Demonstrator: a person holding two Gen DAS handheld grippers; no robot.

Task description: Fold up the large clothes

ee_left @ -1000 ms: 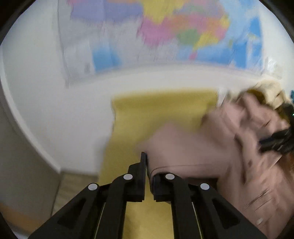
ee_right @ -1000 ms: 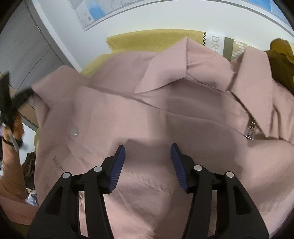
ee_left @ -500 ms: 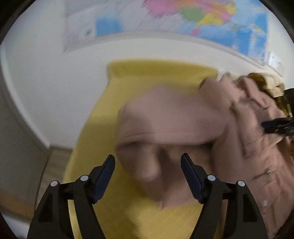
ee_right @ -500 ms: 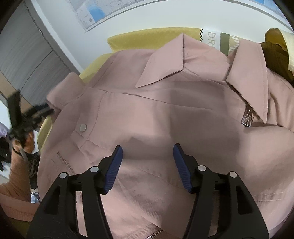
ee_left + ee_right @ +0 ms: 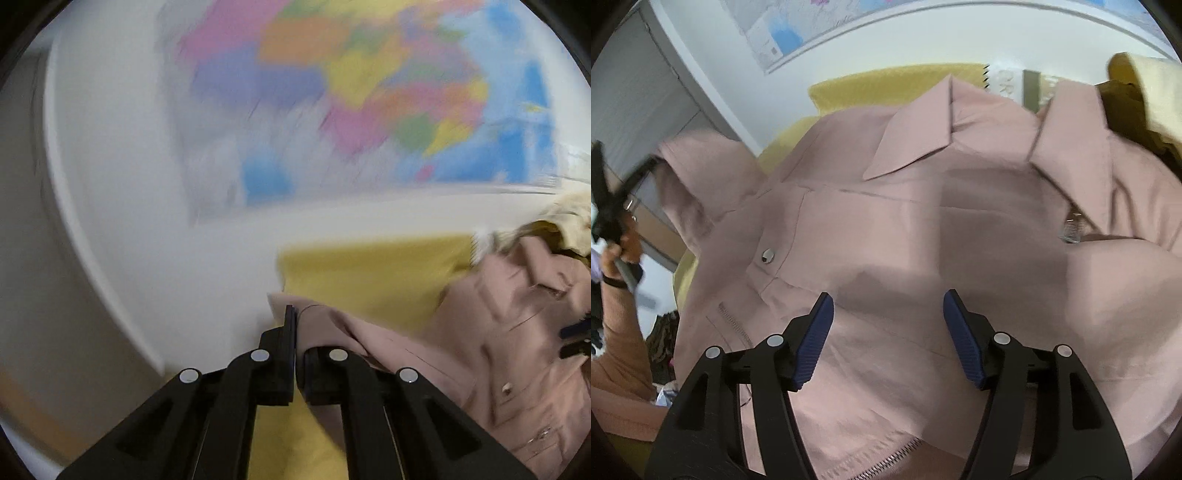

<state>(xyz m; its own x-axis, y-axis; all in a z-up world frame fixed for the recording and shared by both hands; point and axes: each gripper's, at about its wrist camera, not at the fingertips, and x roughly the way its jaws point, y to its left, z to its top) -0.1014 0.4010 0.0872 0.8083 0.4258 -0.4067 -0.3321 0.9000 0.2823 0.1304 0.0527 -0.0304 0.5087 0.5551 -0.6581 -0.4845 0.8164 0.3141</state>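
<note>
Left hand-held gripper [image 5: 295, 332] pinches the pink jacket's [image 5: 923, 229] sleeve; right hand-held gripper [image 5: 888, 332] hovers spread, empty, above it.

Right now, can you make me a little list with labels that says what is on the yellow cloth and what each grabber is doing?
garment: pink collared jacket with a metal snap, spread on the yellow cloth
left gripper: shut on a pink fabric edge of the jacket
right gripper: jaws apart above the jacket front, gripping nothing
wall: colourful map
beside the jacket: mustard and cream clothes
</note>
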